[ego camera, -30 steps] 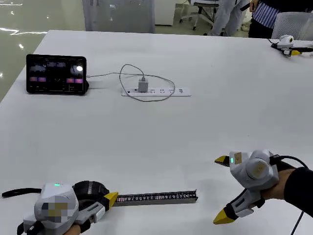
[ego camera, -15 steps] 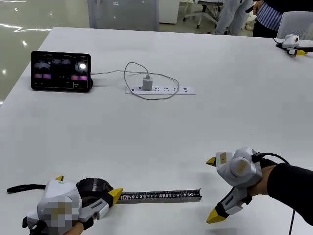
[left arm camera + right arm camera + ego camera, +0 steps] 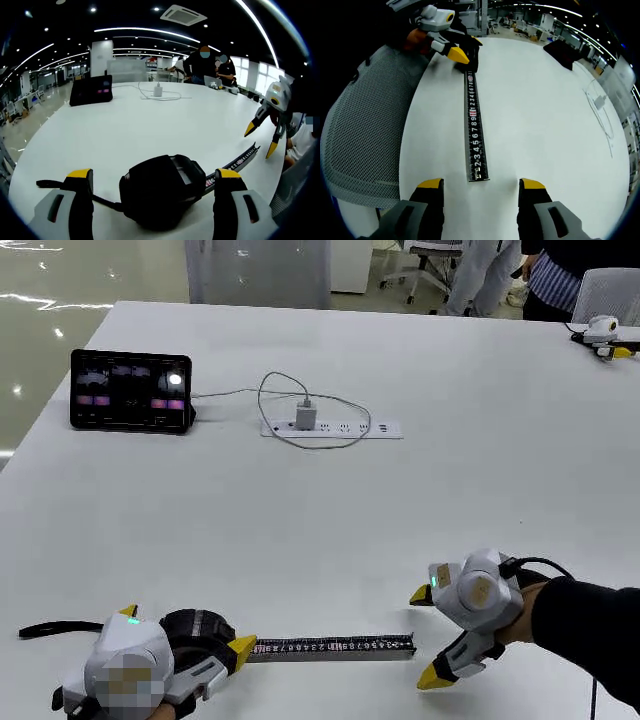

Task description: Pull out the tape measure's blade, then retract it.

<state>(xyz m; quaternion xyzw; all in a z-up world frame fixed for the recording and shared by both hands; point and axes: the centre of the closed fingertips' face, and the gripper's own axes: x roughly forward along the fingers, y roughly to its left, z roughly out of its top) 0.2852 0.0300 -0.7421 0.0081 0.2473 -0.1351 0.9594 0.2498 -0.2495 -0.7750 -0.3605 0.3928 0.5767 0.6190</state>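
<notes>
Straddling the round black tape measure case on the white table, the left gripper stands with jaws apart, a gap showing on one side of the case; the black numbered blade lies flat, drawn out rightward from the case; the right gripper, a second ago well beyond the blade's end farthest from the case, now sits just beside it, jaws spread; likely the pull-out is done and retraction is next.

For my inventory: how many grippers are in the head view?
3. The left gripper flanks the tape measure at near left; the right gripper is by the blade tip; a third gripper lies on the table, far right. None looks hidden.
</notes>
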